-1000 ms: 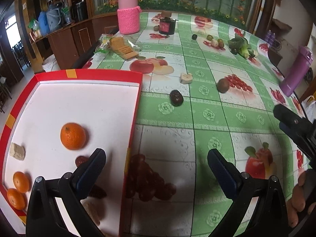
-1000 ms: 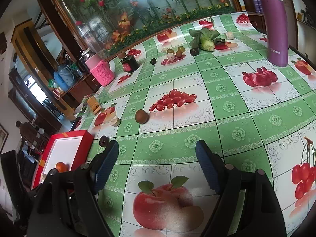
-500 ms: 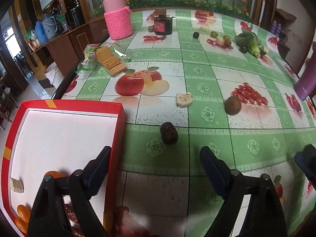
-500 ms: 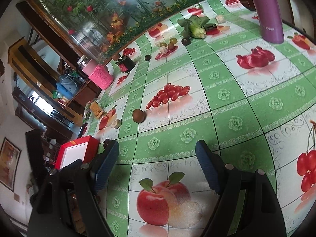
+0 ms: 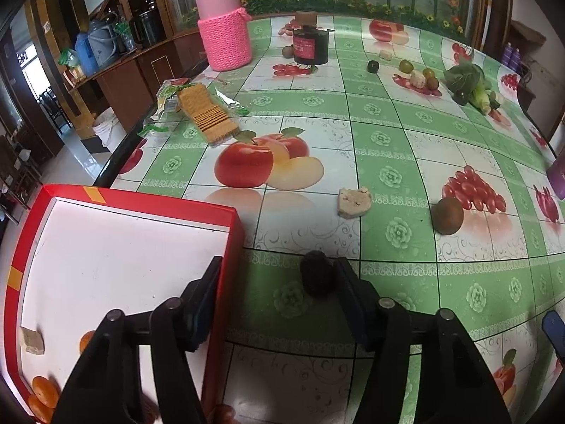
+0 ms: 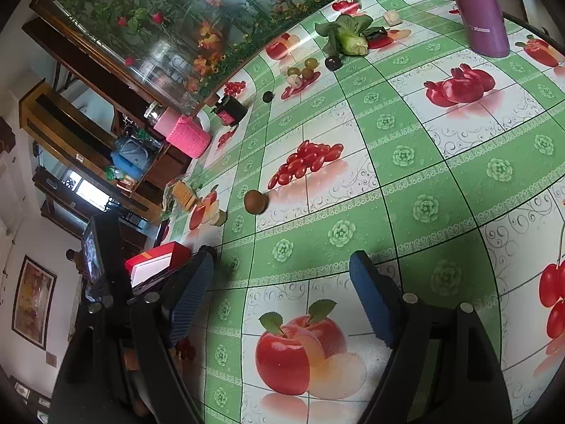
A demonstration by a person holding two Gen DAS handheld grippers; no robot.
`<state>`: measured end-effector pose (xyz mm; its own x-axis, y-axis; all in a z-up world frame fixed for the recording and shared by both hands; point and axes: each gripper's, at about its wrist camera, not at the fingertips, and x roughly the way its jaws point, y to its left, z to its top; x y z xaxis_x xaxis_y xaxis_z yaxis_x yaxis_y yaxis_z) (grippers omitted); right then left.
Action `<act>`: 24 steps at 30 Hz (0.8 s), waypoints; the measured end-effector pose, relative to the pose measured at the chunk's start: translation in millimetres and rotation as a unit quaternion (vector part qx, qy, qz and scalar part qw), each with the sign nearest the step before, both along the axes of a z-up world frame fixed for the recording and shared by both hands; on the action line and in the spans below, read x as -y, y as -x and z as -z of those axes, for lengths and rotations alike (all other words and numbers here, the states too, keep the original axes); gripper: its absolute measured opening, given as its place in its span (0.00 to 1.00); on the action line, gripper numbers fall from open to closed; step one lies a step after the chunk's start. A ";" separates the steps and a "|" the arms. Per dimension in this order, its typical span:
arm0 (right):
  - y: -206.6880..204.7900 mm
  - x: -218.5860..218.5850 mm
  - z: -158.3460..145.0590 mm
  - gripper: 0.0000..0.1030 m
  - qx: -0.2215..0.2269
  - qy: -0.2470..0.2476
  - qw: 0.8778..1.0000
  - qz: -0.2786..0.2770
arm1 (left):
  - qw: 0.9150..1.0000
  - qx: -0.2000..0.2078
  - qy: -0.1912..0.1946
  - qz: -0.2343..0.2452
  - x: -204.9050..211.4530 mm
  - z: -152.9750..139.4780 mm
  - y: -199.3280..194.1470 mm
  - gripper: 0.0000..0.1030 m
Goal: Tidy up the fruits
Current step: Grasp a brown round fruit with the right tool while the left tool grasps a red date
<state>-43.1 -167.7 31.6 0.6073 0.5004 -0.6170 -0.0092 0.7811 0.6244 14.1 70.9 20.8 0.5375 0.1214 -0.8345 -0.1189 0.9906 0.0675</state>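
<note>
In the left wrist view my left gripper [image 5: 277, 275] is open over the table. A dark wrinkled fruit [image 5: 316, 272] lies between its fingers, against the right finger [image 5: 348, 282]. The left finger hangs over the rim of the red tray [image 5: 148, 198], which holds small oranges [image 5: 44, 394] and a beige chunk [image 5: 31, 341]. A brown round fruit [image 5: 447, 215] and another beige chunk [image 5: 354, 201] lie farther out. In the right wrist view my right gripper [image 6: 280, 284] is open and empty above the cloth; the brown fruit [image 6: 255, 201] and tray [image 6: 155, 265] show to its left.
A cracker packet [image 5: 197, 113], a pink knitted jar [image 5: 222, 24] and a dark jar [image 5: 310, 40] stand at the far left. Small fruits [image 5: 420, 74] and leafy greens [image 5: 469, 84] lie at the back. A purple bottle [image 6: 480, 10] stands at the right.
My left gripper has moved forward off the tray toward the dark fruit, which now sits between its fingers. The right gripper has tilted and stays open.
</note>
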 end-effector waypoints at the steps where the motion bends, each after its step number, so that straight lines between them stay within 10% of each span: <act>1: -0.1 0.1 -0.2 0.78 0.000 0.001 1.000 0.001 | 1.000 0.006 0.008 0.004 -1.4 -3.8 1.5 0.58; 12: 1.6 -0.4 -0.2 0.78 -0.004 -0.004 1.000 -0.004 | 0.994 0.038 0.018 0.100 32.0 -15.5 29.1 0.62; 24: 0.3 -0.3 2.9 0.78 -0.012 -0.009 1.000 -0.005 | 0.996 0.038 0.025 0.072 13.0 3.3 18.2 0.61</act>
